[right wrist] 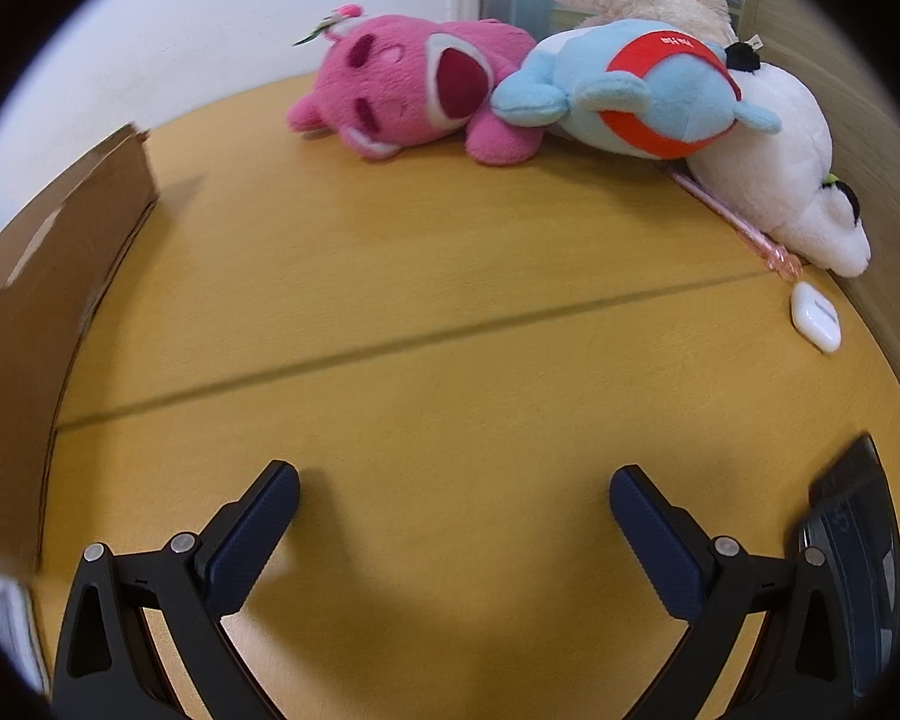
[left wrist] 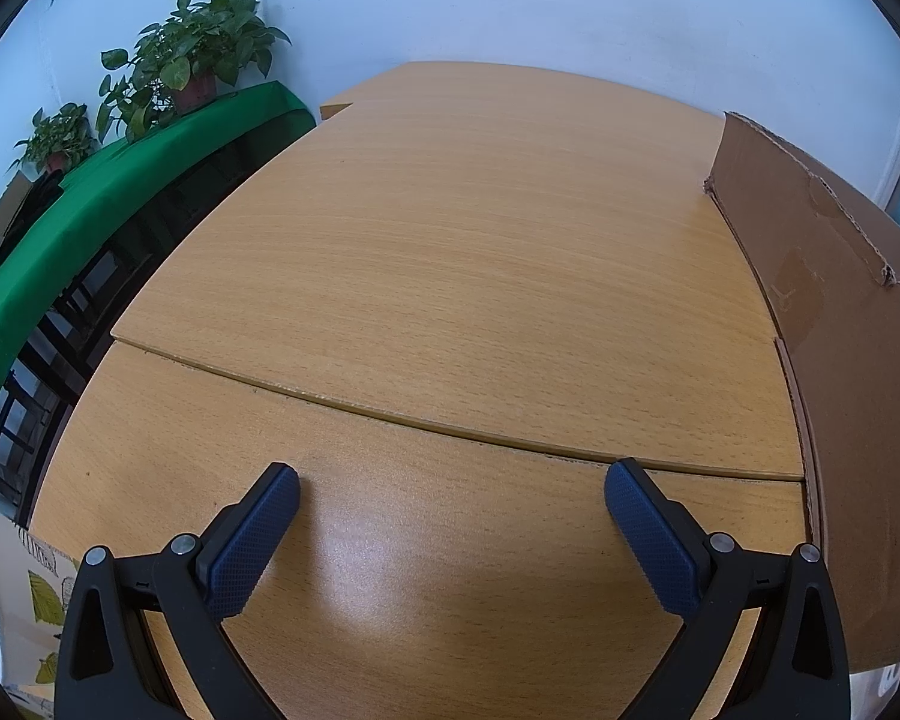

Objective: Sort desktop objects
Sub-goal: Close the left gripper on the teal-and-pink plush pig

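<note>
- We see an office-like room: a beech-laminate desk (left wrist: 450,252) against a plain white wall (left wrist: 510,0).
- We note potted plants (left wrist: 192,54) on a green-draped ledge (left wrist: 90,198).

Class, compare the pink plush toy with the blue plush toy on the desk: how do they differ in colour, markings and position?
The pink plush is pink all over with a wide dark-red open mouth; the blue plush is light blue with red bands. The pink plush lies further left, nearer the cardboard box; the blue plush leans against the white plush. The pink one has a small sprig on its head; the blue one does not. Both lie on the wooden desk, touching.
</note>
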